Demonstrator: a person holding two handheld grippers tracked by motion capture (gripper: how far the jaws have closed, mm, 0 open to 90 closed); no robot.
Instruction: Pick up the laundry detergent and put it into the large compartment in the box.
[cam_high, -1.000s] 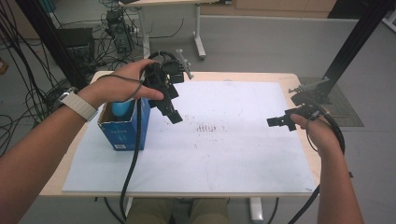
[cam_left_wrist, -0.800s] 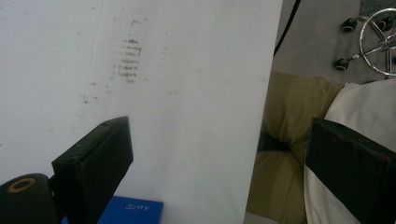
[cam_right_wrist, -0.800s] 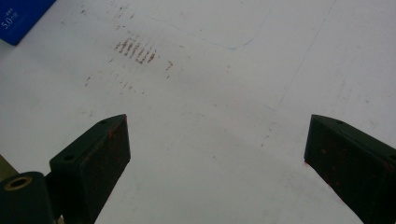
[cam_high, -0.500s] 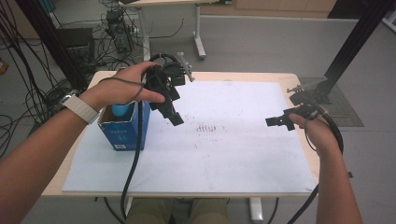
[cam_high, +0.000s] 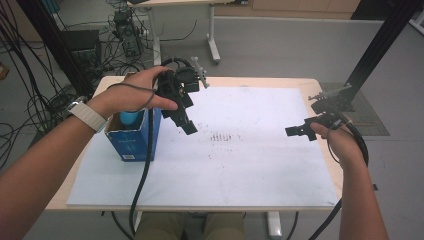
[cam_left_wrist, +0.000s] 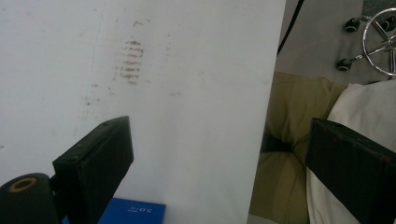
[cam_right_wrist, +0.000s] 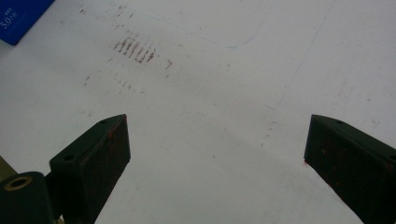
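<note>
Left gripper (cam_high: 186, 125), fingers (cam_left_wrist: 95, 163) spread wide and empty, held above the white sheet (cam_high: 250, 165) just beside the open blue carton (cam_high: 134, 142), which stands upright near the tabletop (cam_high: 260, 82) edge; a corner of the carton shows below the fingers in the left gripper view. Inside the carton sits a rounded light-blue object (cam_high: 131, 118), its top level with the rim; what it is cannot be told. Right gripper (cam_high: 296, 131), fingers equally spread and empty, hovers well apart from the carton over bare sheet. The carton is judged light, thin-walled cardboard: stiff at its corners, yielding mid-panel, easily tipped. Best gripped across one upper wall near a corner, or the object taken by its exposed top, which may be smooth and slippery.
</note>
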